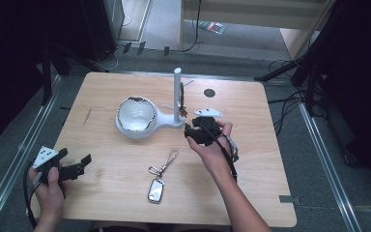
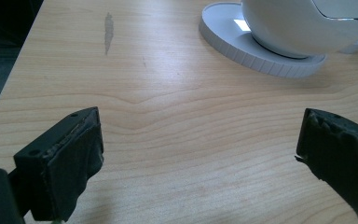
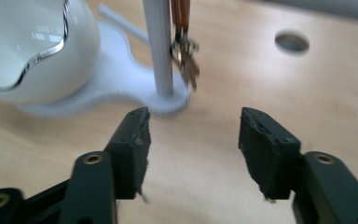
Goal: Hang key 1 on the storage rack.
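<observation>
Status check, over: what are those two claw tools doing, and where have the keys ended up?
Right gripper open, empty, beside the white stand. Brown-strapped key hangs on it. Left gripper open, idle. Second keychain lies on the table, unobstructed.

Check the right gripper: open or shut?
Open. The right gripper shows bare table between its jaws, just short of the white stand's post; nothing is held.

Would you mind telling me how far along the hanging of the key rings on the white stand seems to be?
Done: one brown key ring hangs beside the white stand's post. In hand: nothing; the right gripper is open and empty just short of the post, and the left gripper is open over bare table. Left: the silver key fob lies on the table, untouched.
</observation>
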A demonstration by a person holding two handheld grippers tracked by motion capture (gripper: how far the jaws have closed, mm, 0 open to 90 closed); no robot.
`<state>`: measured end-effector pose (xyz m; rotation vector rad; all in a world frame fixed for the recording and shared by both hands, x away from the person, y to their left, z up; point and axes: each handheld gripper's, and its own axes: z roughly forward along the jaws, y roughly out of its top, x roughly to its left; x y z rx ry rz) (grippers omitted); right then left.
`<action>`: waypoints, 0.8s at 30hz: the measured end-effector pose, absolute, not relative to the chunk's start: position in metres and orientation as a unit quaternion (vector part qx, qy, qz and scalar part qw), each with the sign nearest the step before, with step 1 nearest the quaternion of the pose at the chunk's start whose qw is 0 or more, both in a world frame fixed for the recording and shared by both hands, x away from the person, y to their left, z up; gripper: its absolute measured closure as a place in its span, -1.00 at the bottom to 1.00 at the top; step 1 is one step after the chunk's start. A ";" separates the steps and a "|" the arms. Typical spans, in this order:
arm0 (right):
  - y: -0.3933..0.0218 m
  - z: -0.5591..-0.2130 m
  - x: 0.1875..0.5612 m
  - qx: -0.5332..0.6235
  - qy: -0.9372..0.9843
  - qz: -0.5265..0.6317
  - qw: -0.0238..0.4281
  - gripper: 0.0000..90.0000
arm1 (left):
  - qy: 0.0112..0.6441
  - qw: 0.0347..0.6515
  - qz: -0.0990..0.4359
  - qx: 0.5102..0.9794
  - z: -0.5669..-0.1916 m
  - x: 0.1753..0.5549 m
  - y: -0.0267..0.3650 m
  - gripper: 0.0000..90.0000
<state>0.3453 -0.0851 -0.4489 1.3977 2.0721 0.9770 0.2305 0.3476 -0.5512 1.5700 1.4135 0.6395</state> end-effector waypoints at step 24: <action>-0.081 -0.466 0.334 0.583 0.769 0.233 0.121 -0.67 | 0.573 0.451 0.259 0.633 -0.551 0.232 0.347 -0.98</action>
